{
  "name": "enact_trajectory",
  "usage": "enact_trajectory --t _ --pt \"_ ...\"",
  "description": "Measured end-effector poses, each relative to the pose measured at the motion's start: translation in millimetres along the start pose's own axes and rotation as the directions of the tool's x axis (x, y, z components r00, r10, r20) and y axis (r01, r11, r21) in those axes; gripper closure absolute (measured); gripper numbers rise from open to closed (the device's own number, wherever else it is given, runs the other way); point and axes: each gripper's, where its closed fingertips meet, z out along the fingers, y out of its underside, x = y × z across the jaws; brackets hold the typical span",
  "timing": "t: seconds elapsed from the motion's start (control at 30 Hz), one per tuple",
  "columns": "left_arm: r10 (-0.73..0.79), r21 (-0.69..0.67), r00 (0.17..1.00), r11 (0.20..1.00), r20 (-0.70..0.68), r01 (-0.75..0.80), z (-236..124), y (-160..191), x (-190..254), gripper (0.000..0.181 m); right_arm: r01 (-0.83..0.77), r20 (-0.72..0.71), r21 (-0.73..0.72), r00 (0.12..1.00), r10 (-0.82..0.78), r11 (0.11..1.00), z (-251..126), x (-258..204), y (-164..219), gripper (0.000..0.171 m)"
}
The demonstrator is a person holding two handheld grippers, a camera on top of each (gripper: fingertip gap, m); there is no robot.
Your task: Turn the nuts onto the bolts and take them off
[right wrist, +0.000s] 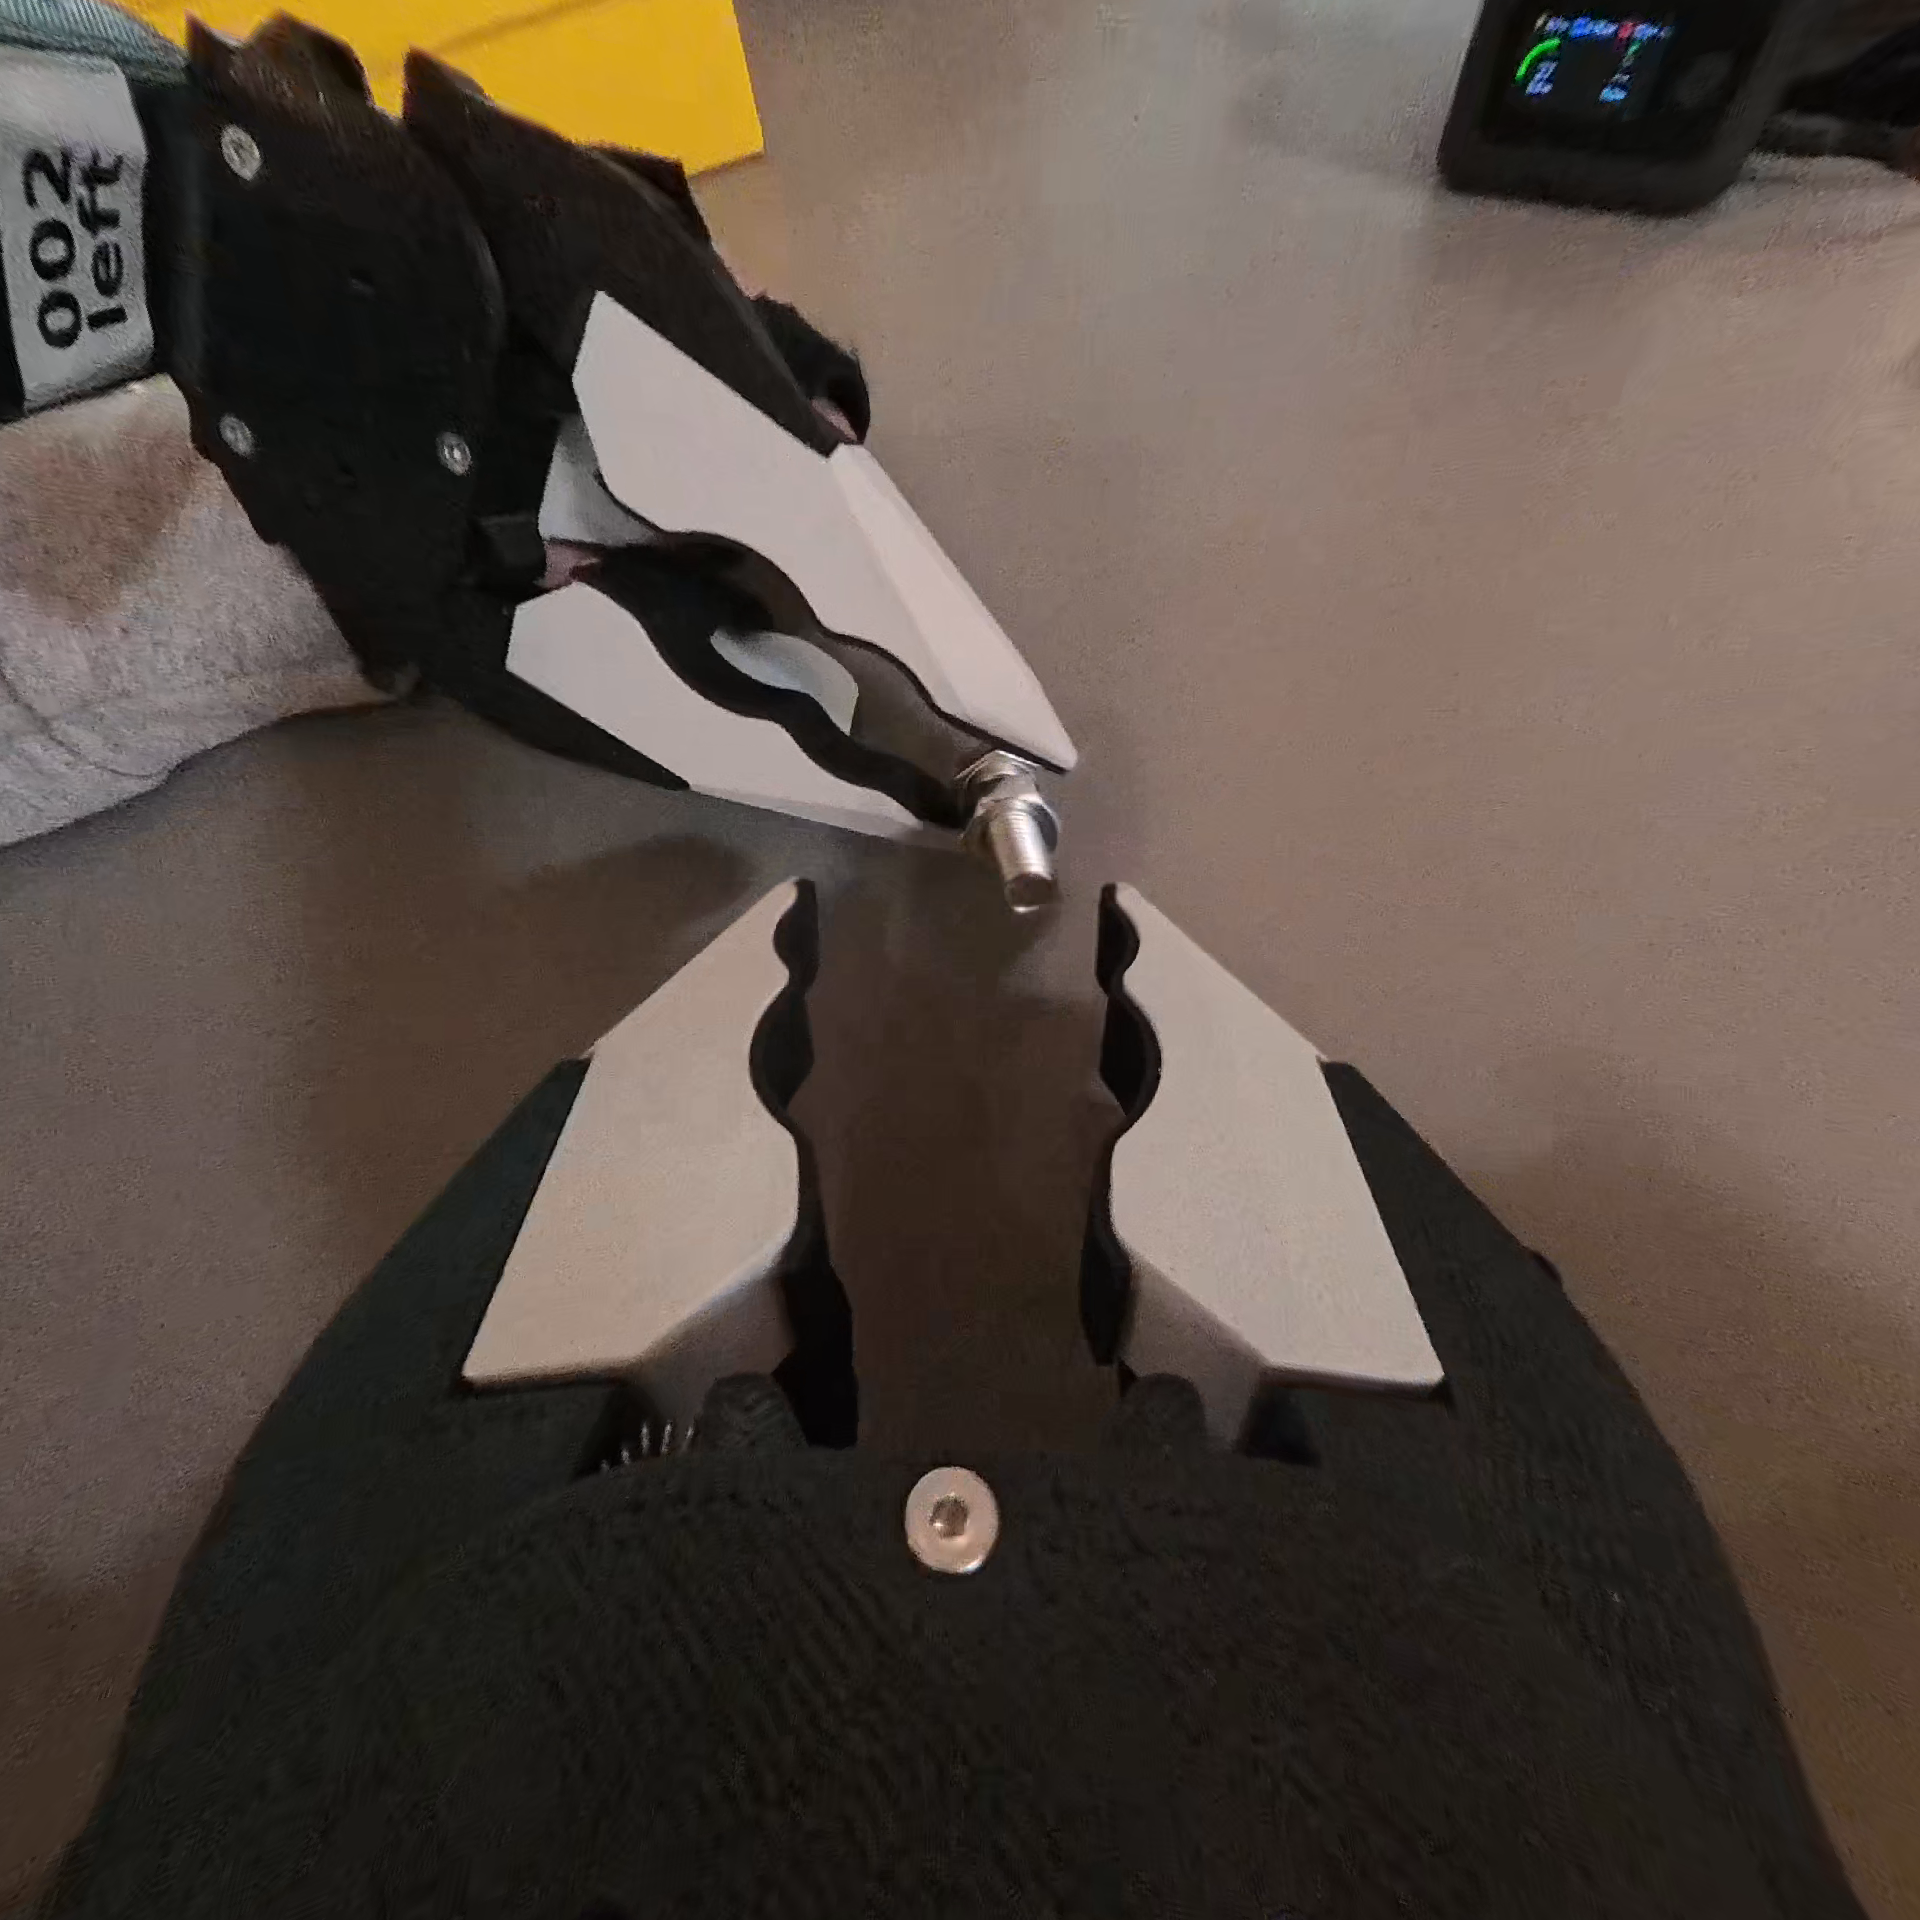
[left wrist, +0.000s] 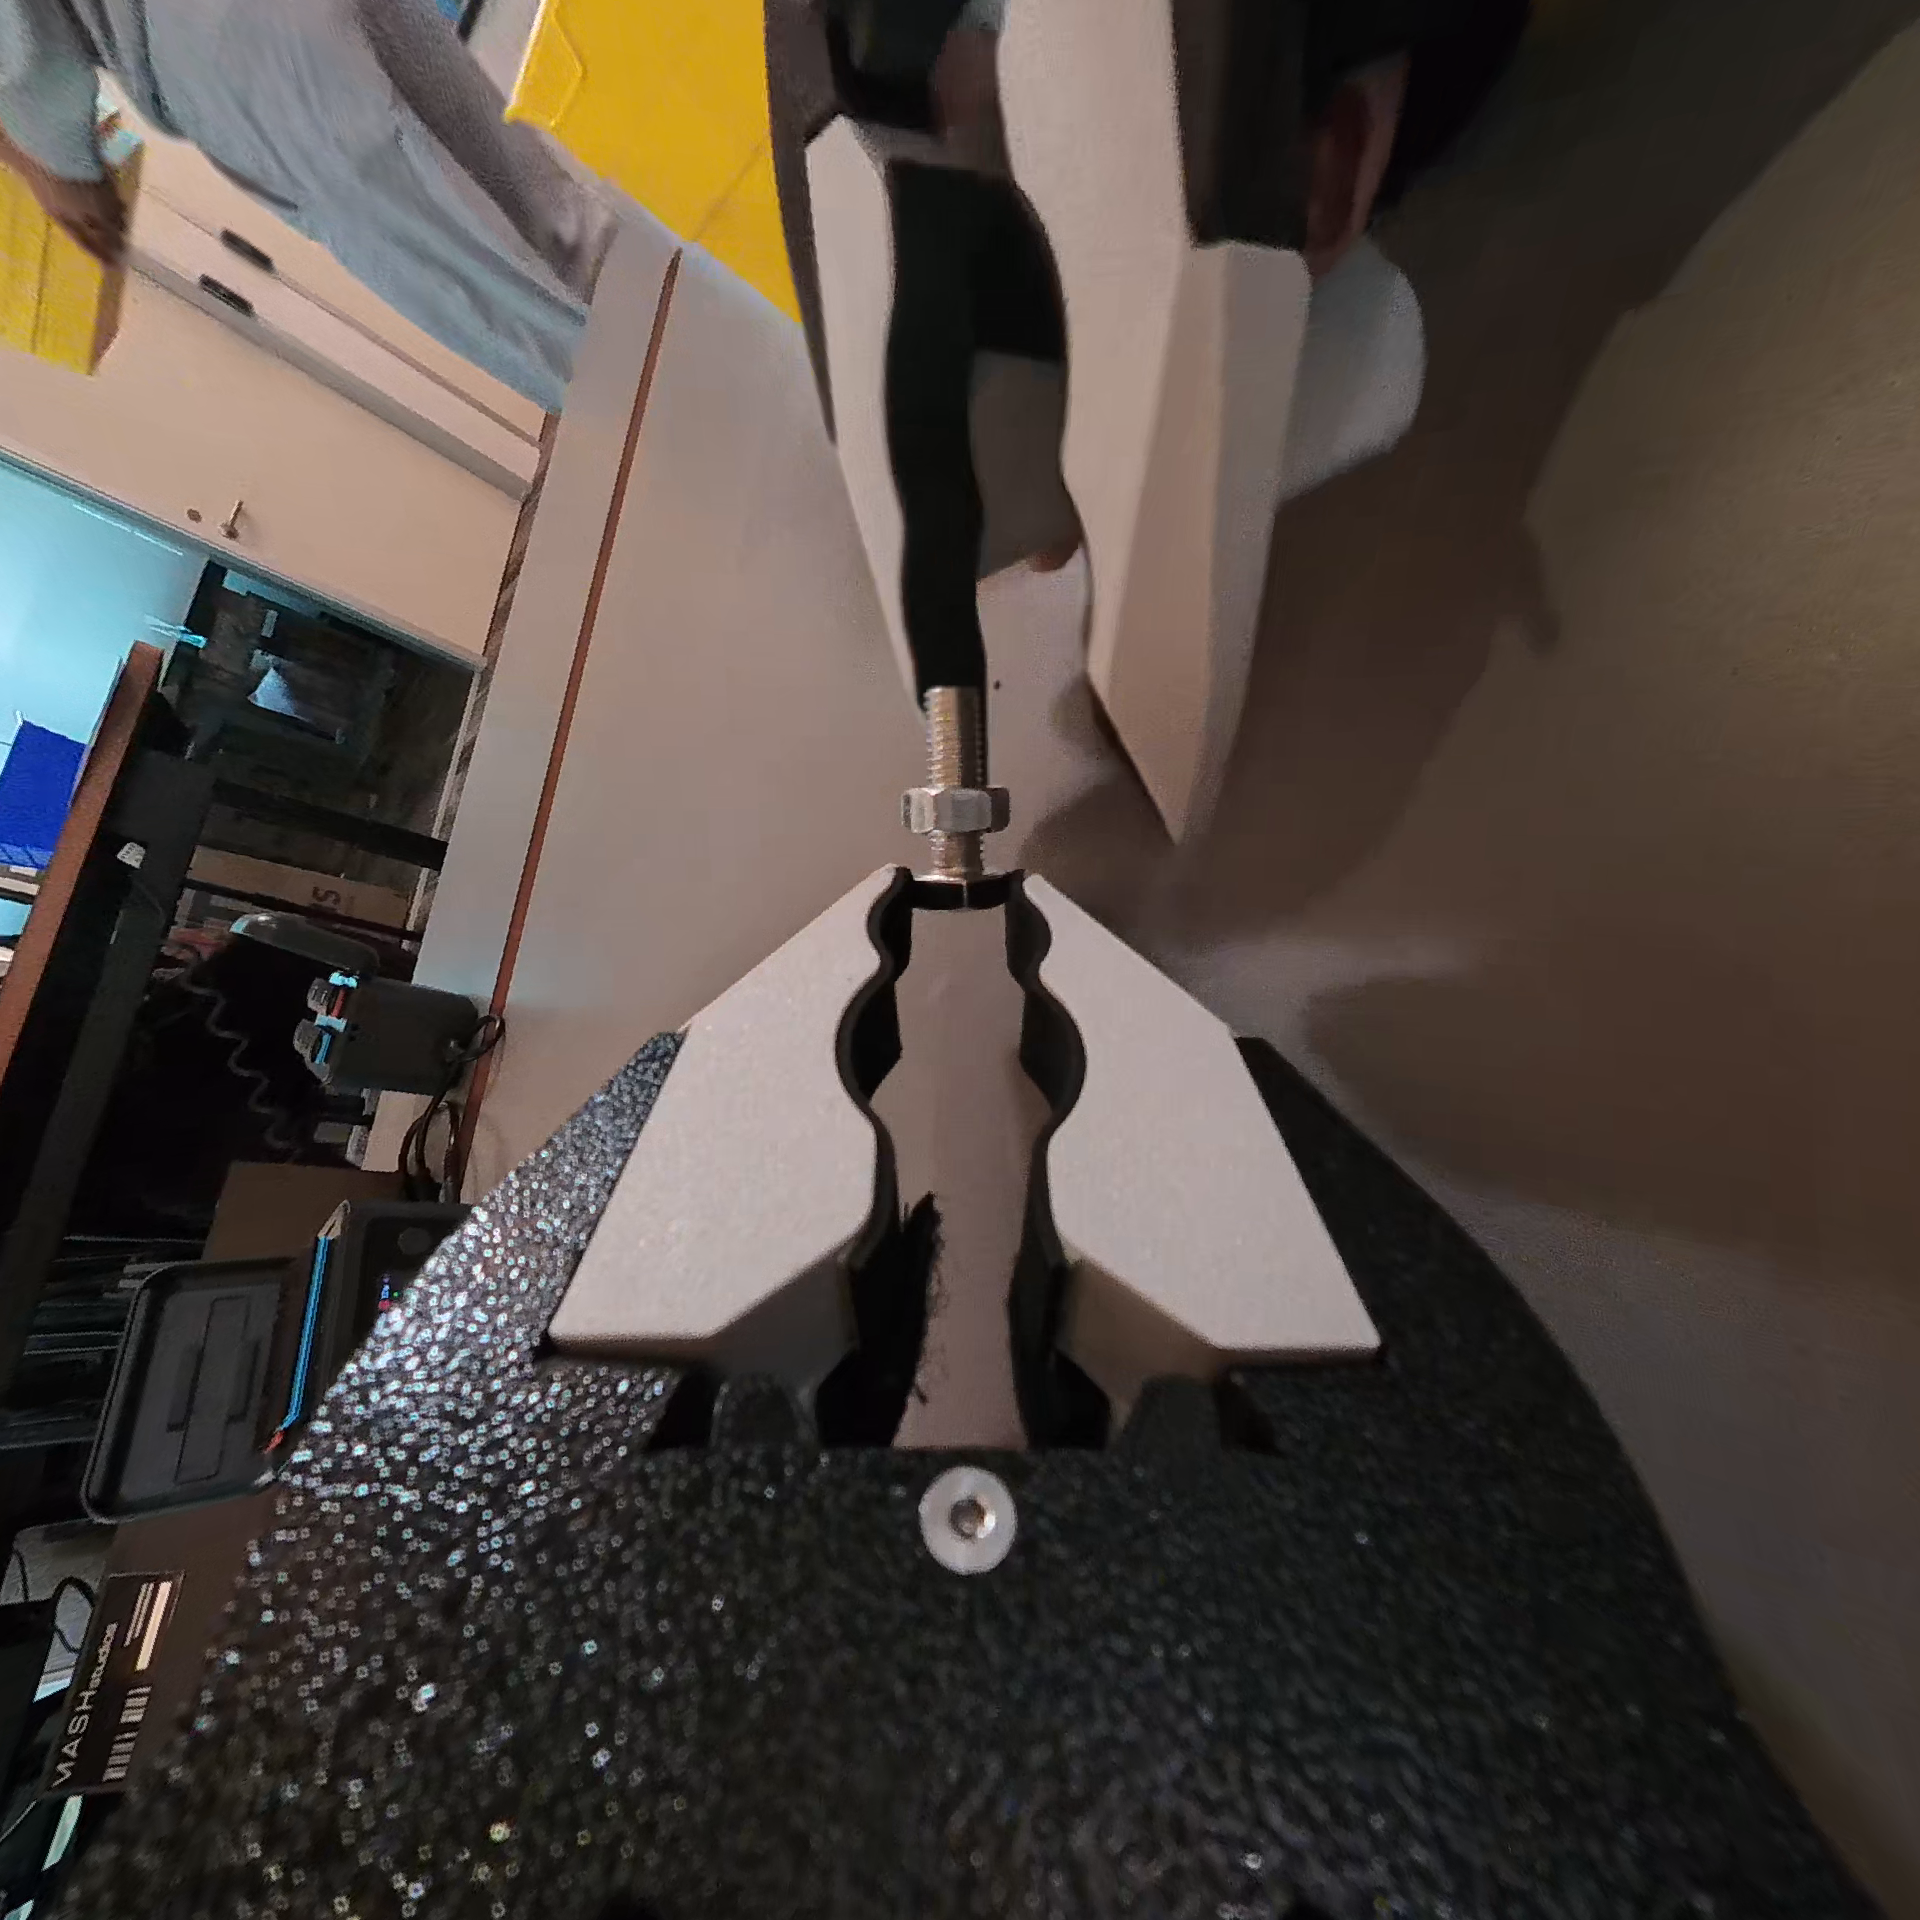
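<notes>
Grey, smooth tabletop (right wrist: 1455,623) fills most of what I see from the right wrist view, with a yellow sheet (right wrist: 623,73) lying far ahead and to the left of my right gripper (right wrist: 956,904), and a small black device with a lit screen (right wrist: 1595,94) far ahead to the right. A pale grey cloth (right wrist: 114,623) sits left of it, under the body of the left gripper (right wrist: 1013,774).

From the left wrist view the room appears tilted: cream cabinets (left wrist: 260,343), dark shelving (left wrist: 260,831) off to the left, and a person's grey sleeve (left wrist: 343,156) at the top.

My left gripper (left wrist: 961,883) is pinched narrow on the head of the bolt (left wrist: 956,769), whose threaded shaft points straight out beyond the fingertips. A nut (left wrist: 954,808) sits on the shaft close to the head.

My right gripper stands wide, jaws well apart and holding nothing. The bolt's free end (right wrist: 1029,883) lies just ahead of the gap, nearer the right fingertip, and I cannot tell if it touches. The nut (right wrist: 1013,805) lies just beyond it; the left gripper's white fingers (right wrist: 727,499) cross the view ahead and to the left.
</notes>
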Motion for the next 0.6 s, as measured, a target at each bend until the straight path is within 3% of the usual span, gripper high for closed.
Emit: enact_trajectory --t 0.1,0.13,0.23,0.47,0.6 --pt "0.006 0.000 1.000 1.000 0.001 -0.006 0 0 0 0.165 0.067 0.016 0.028 0.998 -0.067 0.997 5 -10 -8 0.115" --pt "0.011 0.005 1.000 1.000 0.000 -0.011 0 -1 0 0.165 0.112 0.004 0.071 0.994 -0.113 0.991 4 -12 -15 0.112" --pt "0.006 -0.003 1.000 1.000 -0.002 -0.006 1 0 0 0.165 0.223 0.079 0.260 0.965 -0.251 0.939 -7 -42 -40 0.123" --pt "0.011 -0.004 1.000 1.000 0.000 -0.011 1 0 0 0.165 0.023 -0.004 0.042 1.000 -0.023 0.999 -6 3 -7 0.115" --pt "0.016 -0.007 1.000 1.000 0.000 -0.016 1 0 0 0.165 0.030 0.021 -0.022 0.999 -0.030 0.999 2 -4 2 0.112"
